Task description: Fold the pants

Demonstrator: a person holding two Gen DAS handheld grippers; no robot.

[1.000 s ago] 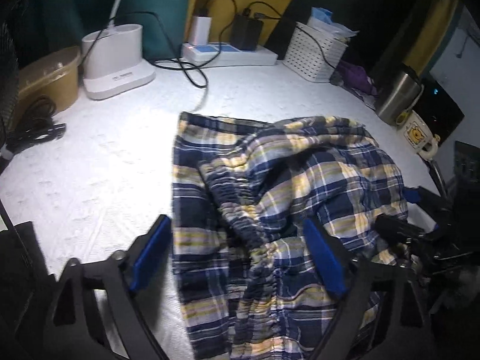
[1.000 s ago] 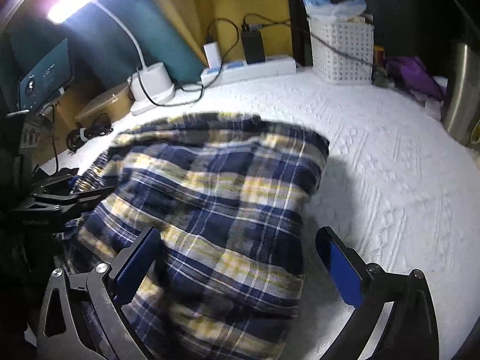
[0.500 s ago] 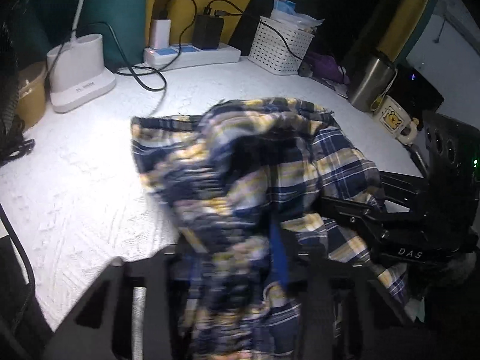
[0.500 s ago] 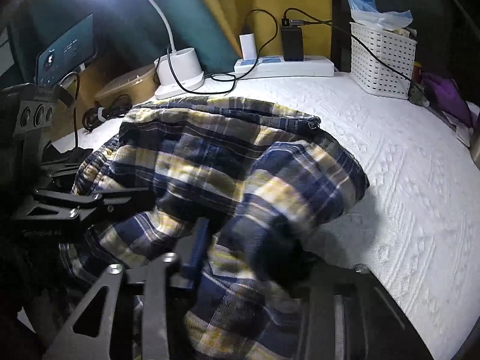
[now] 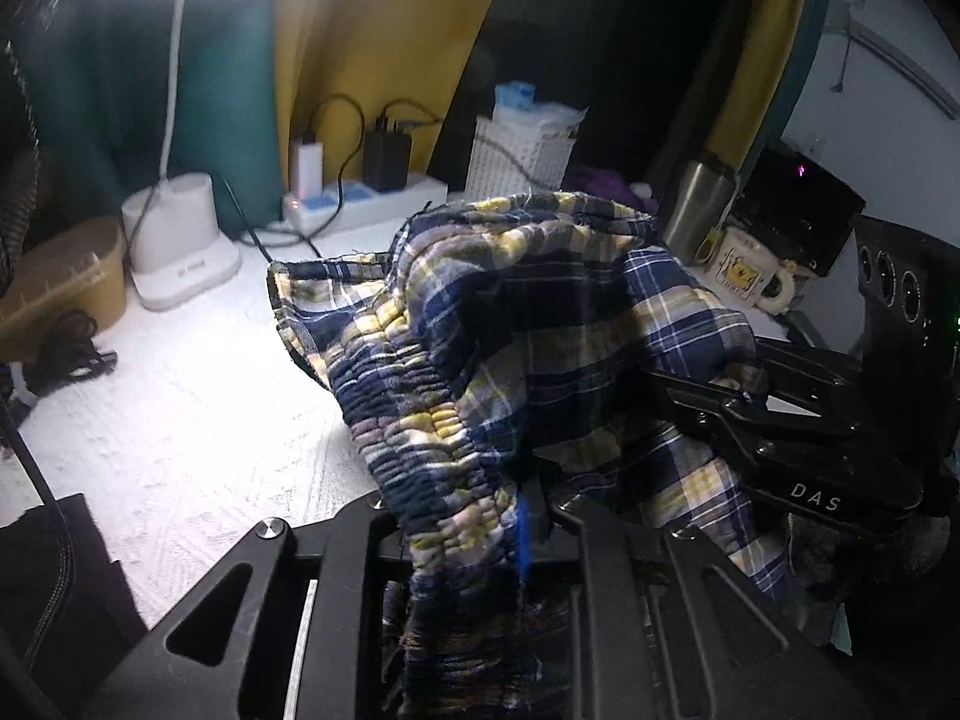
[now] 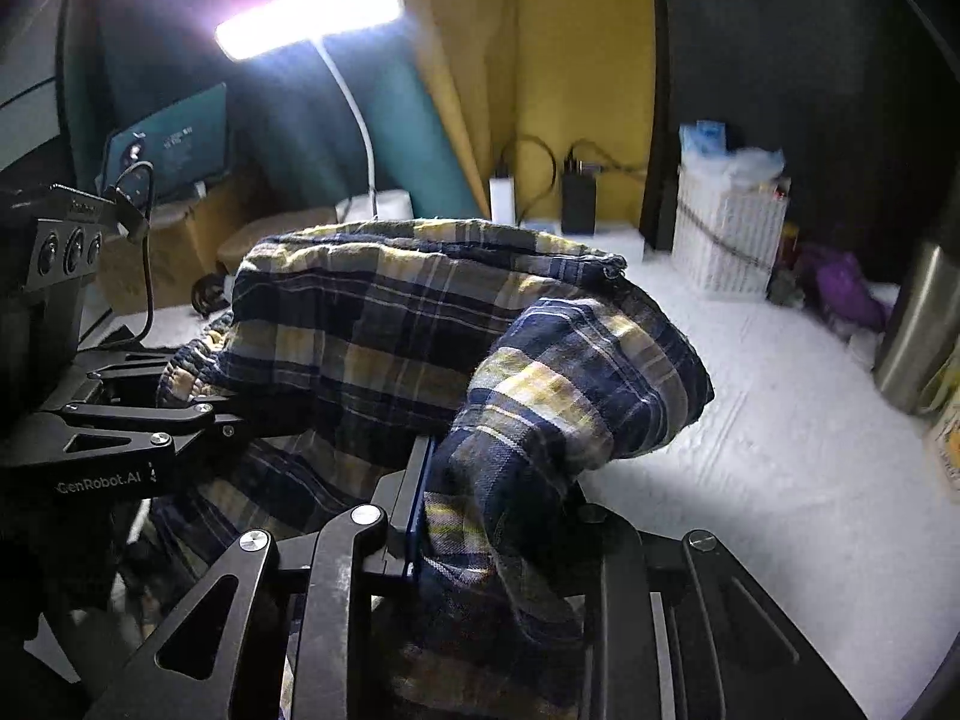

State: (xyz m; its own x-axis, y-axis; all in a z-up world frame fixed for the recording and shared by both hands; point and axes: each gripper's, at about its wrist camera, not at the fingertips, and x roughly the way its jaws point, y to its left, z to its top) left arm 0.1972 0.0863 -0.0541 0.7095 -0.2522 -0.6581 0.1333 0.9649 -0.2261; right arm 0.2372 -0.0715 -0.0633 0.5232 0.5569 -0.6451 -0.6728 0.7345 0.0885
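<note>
White textured tabletop [image 5: 180,408] fills both views, lit by a white gooseneck desk lamp [image 6: 309,15] w/ a rounded white base [image 5: 180,240]. On it, bunched & partly lifted off the surface, are the navy, yellow & white plaid pants w/ a gathered elastic waistband [image 5: 510,324]; far edge of the cloth lies near the back of the table, near edge is raised between both tools. Black left gripper [image 5: 474,540] is closing on the elastic waistband, blue pad pressed against the cloth, jaws narrow. Black right gripper [image 6: 498,516] is also closing, narrow, on a thick fold of plaid fabric, blue pad edge showing at the fold's left. In the left view the right tool's body reads "DAS"; in the right view the left tool's arm reads "GenRobot.AI". At the back: white woven plastic basket [image 5: 522,150], white power strip w/ blue sockets [image 5: 366,198] carrying a white charger & a black one, steel tumbler [image 5: 699,204], cream mug w/ yellow picture [image 5: 750,270], tan oval box [image 5: 60,276]. Dark screen [image 6: 168,138] at left of the right view has small text, too blurred to read.
</note>
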